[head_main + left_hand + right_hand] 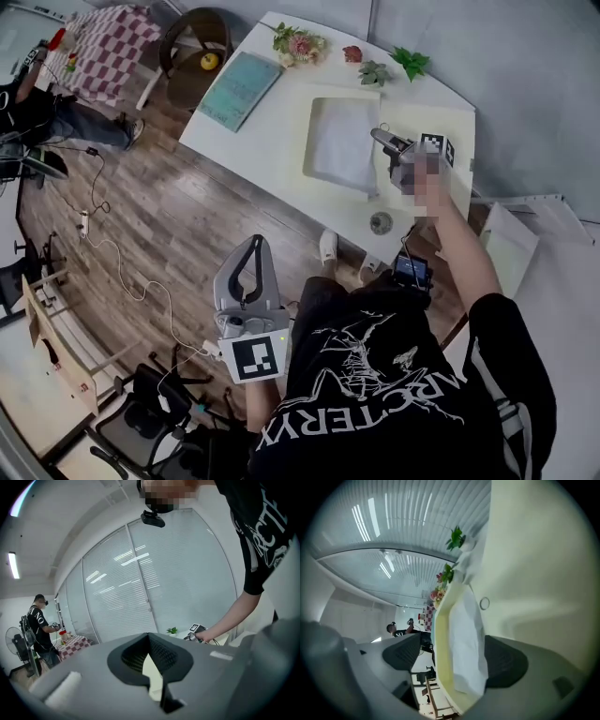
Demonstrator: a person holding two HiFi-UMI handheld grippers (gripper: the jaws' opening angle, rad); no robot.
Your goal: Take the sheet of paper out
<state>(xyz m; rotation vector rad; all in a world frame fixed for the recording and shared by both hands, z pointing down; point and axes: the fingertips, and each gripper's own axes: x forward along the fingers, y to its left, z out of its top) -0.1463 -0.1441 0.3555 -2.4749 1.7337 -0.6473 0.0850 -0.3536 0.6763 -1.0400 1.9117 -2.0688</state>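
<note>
A white sheet of paper (342, 141) lies in a shallow cream tray (319, 101) on the white table (272, 141). My right gripper (378, 134) is at the tray's right edge, jaws open. In the right gripper view, which is rolled on its side, the paper (468, 634) and the tray's rim (442, 639) run between the two pads of the right gripper (454, 658); one pad stands clear of them, and the paper's corner lies near the other without being clamped. My left gripper (255, 241) hangs low beside my lap over the floor, jaws shut and empty (150, 660).
On the table are a teal book (239, 89), flowers (298, 42), small green plants (410, 61) and a small round thing (381, 222) near the front edge. A chair (192, 42), a checked table (108, 47) and floor cables (112, 262) stand left. Another person (40, 627) is far off.
</note>
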